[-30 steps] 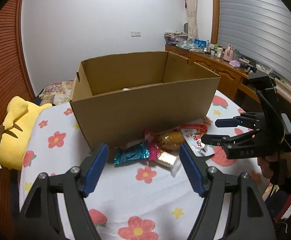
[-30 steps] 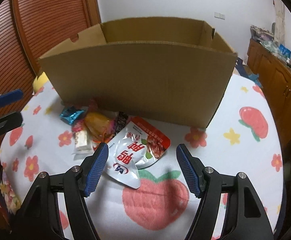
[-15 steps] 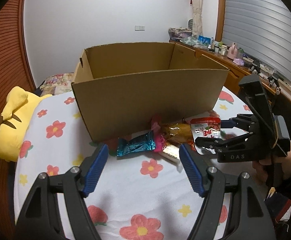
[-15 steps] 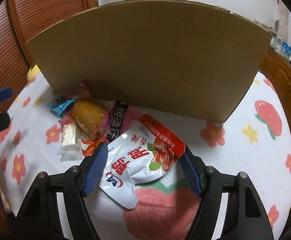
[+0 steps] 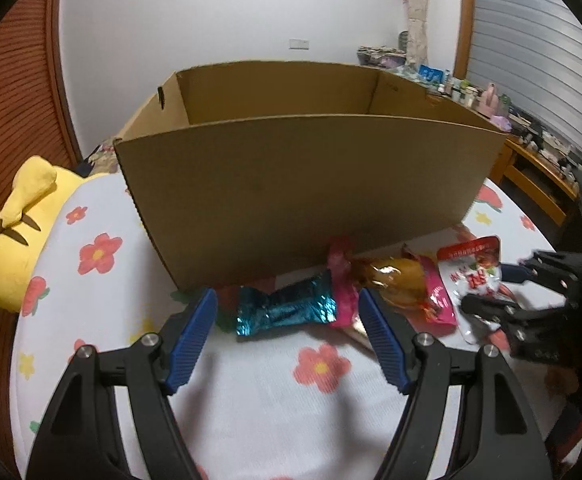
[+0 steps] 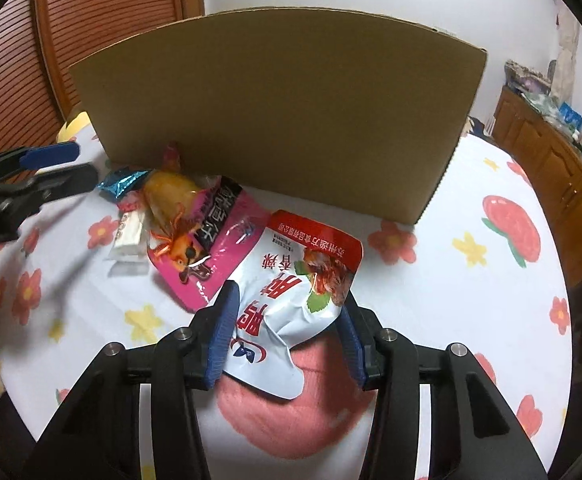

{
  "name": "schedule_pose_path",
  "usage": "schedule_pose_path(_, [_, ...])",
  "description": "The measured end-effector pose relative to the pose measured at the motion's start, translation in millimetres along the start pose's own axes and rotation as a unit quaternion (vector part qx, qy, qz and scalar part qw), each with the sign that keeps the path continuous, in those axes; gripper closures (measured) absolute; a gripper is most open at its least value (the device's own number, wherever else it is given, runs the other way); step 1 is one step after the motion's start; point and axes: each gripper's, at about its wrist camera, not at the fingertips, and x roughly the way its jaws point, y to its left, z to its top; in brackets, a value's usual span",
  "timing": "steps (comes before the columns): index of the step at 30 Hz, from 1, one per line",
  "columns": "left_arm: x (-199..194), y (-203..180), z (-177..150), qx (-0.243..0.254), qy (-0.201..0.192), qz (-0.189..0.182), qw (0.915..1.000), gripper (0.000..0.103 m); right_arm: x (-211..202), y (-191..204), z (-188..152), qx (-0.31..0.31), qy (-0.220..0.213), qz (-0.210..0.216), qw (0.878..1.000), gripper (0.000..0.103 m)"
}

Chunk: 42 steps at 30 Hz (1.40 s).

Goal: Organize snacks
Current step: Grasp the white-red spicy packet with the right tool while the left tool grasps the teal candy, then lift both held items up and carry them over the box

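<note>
An open cardboard box (image 5: 291,168) stands on the flowered table; it also shows in the right wrist view (image 6: 283,104). Snacks lie in front of it: a teal wrapped candy (image 5: 287,308), a pink and yellow packet (image 6: 199,240), a white bar (image 6: 129,232) and a red and white pouch (image 6: 295,292). My left gripper (image 5: 287,340) is open, its jaws on either side of the teal candy, just short of it. My right gripper (image 6: 287,336) is partly closed around the pouch's lower end, its pads touching the pouch's sides.
A yellow plush toy (image 5: 23,224) lies at the table's left edge. A wooden dresser (image 6: 563,168) with small items stands to the right. The tablecloth (image 5: 275,400) in front of the snacks carries flower prints.
Both grippers moved forward and down toward the snacks. The right gripper's jaws narrowed onto the pouch. The left gripper came up to the teal candy.
</note>
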Motion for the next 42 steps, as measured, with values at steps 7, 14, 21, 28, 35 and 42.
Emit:
schedule_pose_path(7, [39, 8, 2, -0.018, 0.041, 0.015, 0.9989, 0.037, -2, 0, -2, -0.003, -0.003, 0.000, 1.000, 0.057])
schedule_pose_path(14, [51, 14, 2, -0.027, 0.054, 0.009, 0.9981, 0.039, 3, 5, 0, -0.002, -0.002, 0.001, 1.000, 0.057])
schedule_pose_path(21, [46, 14, -5, -0.005, 0.051, 0.018, 0.9985, 0.078, 3, 3, 0, -0.003, -0.002, 0.001, 1.000, 0.057])
schedule_pose_path(28, [33, 17, -10, -0.009, 0.032, 0.008, 0.9994, 0.087, 1, 2, -1, -0.003, -0.002, 0.001, 1.000, 0.057])
schedule_pose_path(35, [9, 15, -16, -0.005, 0.009, -0.004, 0.9999, 0.089, 1, 2, -1, -0.003, -0.002, 0.001, 1.000, 0.057])
schedule_pose_path(42, [-18, 4, -22, -0.011, -0.011, -0.020, 0.9997, 0.089, 1, 3, -1, -0.004, -0.002, 0.000, 1.000, 0.057])
